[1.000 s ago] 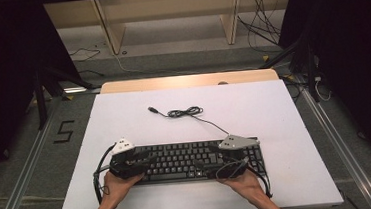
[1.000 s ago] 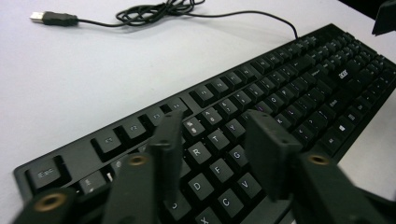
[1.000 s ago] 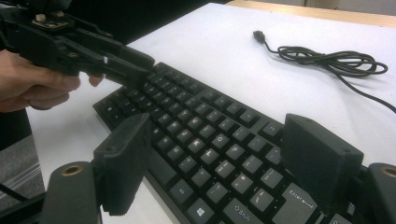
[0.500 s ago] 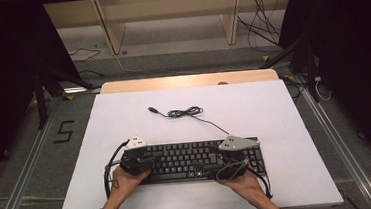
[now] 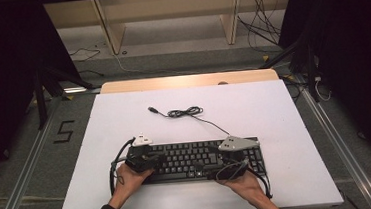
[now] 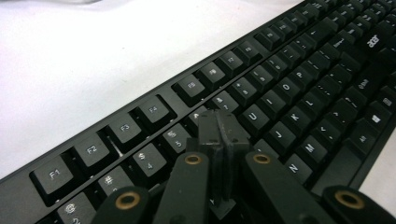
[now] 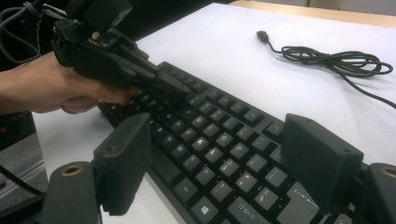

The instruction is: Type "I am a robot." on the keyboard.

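Table (image 5: pixel 124 119): white top; everything listed below lies on it or hangs over it.

My left hand (image 5: pixel 127 182): comes in from the near edge, at the left end of the keyboard, wrapped round the gripper body.

My left gripper (image 6: pixel 218 127): jaws pressed flat together, nothing between them. They have just been closing. Tips sit over the number row, just above the keys near 6 and 7; I cannot tell whether they touch a key. In the high view it lies at (image 5: pixel 145 160), pointing right along the keys.

Keyboard (image 5: pixel 198 158): black, full size, white legends, lying flat near the front edge of the table, long side across. Function row faces away from me.

Keyboard cable (image 5: pixel 186 112): black, runs from the back right of the keyboard toward the table's middle, loosely coiled there, and ends in a free USB plug (image 5: pixel 152 109) lying on the white top, well apart from the keyboard.

My right gripper (image 7: pixel 219 172): jaws wide apart, holding nothing, hanging over the right part of the keyboard with the Enter and Shift keys between and below the pads. In the high view it is at (image 5: pixel 228 164).

My right hand (image 5: pixel 245 182): at the near right corner of the keyboard.
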{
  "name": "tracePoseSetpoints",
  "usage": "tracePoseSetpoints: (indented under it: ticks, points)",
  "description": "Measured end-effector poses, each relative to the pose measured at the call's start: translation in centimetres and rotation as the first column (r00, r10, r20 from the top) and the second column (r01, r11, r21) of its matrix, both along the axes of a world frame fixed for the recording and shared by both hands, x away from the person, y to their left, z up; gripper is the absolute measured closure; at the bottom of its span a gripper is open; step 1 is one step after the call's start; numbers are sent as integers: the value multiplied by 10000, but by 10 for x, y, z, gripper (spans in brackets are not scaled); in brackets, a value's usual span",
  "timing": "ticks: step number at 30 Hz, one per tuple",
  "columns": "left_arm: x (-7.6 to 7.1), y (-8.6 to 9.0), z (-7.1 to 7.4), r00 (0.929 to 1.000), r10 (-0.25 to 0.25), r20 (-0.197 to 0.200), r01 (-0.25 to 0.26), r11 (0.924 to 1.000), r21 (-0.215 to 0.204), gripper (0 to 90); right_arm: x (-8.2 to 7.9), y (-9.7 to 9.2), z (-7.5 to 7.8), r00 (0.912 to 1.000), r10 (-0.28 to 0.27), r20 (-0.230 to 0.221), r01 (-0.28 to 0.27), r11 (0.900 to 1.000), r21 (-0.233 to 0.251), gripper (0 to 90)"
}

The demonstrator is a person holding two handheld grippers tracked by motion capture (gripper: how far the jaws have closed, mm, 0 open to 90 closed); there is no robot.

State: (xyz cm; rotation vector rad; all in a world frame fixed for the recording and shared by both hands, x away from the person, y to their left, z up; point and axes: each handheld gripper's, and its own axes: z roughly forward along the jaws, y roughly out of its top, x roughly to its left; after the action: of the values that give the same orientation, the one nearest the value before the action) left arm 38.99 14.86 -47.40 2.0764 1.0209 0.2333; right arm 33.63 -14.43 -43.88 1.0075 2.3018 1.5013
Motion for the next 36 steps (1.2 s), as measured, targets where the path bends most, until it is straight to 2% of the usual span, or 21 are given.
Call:
tracePoseSetpoints:
  ticks: [4,7,13,22,25,26,28,30,32,36]
  points:
    - [1,-1,-1,10000,27,4,-27,10000,74,892,0,0,0,10000,-5,-2,5,10000,1,259]
    - [0,-2,-3,10000,70,-34,-69,9995,313,893,0,0,0,10000,-7,-2,7,10000,-12,259]
    - [1,-1,-4,9999,121,-88,-120,9999,110,894,0,0,0,10000,-25,-3,25,10000,-3,260]
    - [-3,3,1,9997,125,198,-127,9999,103,890,1,-2,1,10000,-70,34,70,10000,36,260]
    - [-4,9,7,9993,197,330,-189,9995,-251,848,1,-2,1,10000,-84,50,84,10000,49,259]
    - [-4,9,7,9993,197,330,-189,9995,-251,839,1,-2,1,9999,-91,51,91,9999,51,259]
    - [-7,16,14,9983,335,484,-302,9973,-668,814,1,-3,1,9999,-104,48,104,9999,58,259]
    - [-9,21,18,9976,379,582,-316,9938,-1062,754,1,-2,1,9999,-110,31,110,9999,40,259]
    - [-12,25,21,9969,412,673,-312,9892,-1431,732,1,-2,1,9999,-112,35,112,9999,25,259]
    - [-18,32,27,9949,438,912,-263,9825,-1843,656,2,-2,0,9999,-129,28,129,9999,9,258]
